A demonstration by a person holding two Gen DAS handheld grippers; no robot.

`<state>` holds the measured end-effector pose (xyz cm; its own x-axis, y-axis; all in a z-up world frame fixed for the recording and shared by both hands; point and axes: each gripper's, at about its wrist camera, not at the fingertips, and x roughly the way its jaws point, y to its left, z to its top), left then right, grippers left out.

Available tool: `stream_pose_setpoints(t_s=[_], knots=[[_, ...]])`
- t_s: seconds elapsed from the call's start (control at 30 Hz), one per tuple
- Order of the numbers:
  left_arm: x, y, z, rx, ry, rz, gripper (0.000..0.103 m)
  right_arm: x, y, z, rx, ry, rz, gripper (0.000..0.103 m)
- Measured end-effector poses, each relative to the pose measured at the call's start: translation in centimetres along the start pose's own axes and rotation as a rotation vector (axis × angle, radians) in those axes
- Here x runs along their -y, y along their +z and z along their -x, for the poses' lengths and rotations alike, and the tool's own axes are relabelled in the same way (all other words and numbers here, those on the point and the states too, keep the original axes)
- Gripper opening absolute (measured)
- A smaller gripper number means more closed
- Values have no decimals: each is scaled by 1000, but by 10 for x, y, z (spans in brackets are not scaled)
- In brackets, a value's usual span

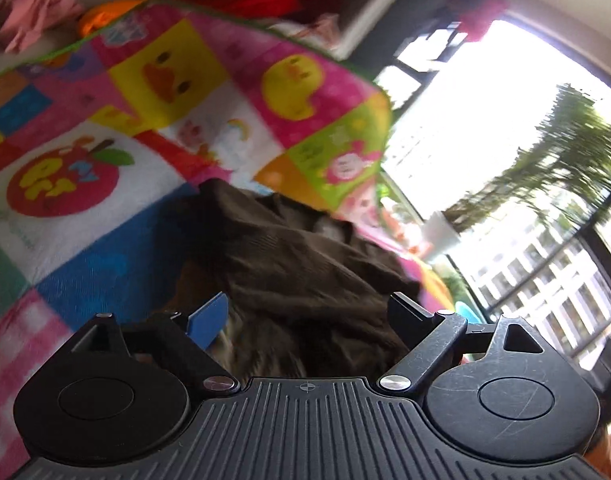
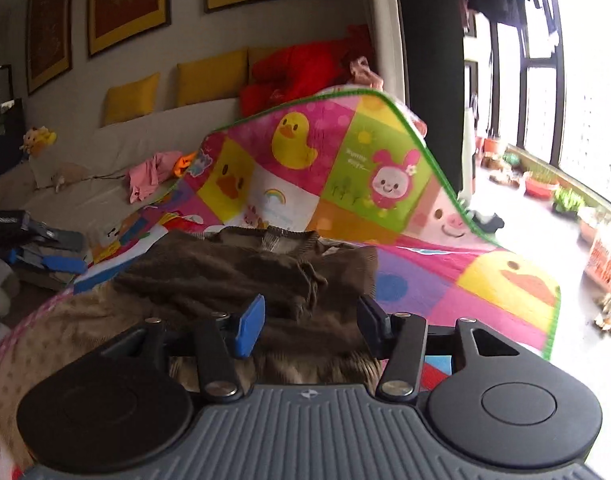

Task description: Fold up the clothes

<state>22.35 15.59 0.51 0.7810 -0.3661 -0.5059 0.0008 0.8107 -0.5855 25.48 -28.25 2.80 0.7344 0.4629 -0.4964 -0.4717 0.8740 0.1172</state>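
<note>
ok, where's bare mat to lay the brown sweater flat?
Bare mat lies right of the brown sweater, running to the green-trimmed edge by the window. The far side is blocked: the mat curls up there. Left is crowded, with a beige cloth and the other gripper.

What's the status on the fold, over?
Left gripper open, right gripper open, both over the brown sweater. Sweater rumpled on the play mat, unfolded. Mat's far edge curled up behind it.
</note>
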Motion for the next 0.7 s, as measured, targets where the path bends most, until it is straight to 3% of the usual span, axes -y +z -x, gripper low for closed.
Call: stream_pose_setpoints(t_s=[0.23,0.43,0.57,0.6,0.63,0.67,0.7], knots=[[-22,31,-58,-44,40,24,89,27,35,-81,-89,-5,-139,51],[-42,58,-108,-82,74,45,85,55,45,-178,-140,-67,-237,51],[-49,69,-132,-102,77,53,84,51,47,-211,-182,-15,-228,53],[-46,67,-134,-108,69,43,72,46,48,-214,-186,3,-207,50],[-44,65,-135,-120,61,31,45,38,49,-212,-190,15,-176,38],[-42,63,-137,-133,56,25,35,31,50,-211,-195,26,-146,18],[-39,60,-138,-146,51,19,18,25,50,-207,-201,31,-128,14]])
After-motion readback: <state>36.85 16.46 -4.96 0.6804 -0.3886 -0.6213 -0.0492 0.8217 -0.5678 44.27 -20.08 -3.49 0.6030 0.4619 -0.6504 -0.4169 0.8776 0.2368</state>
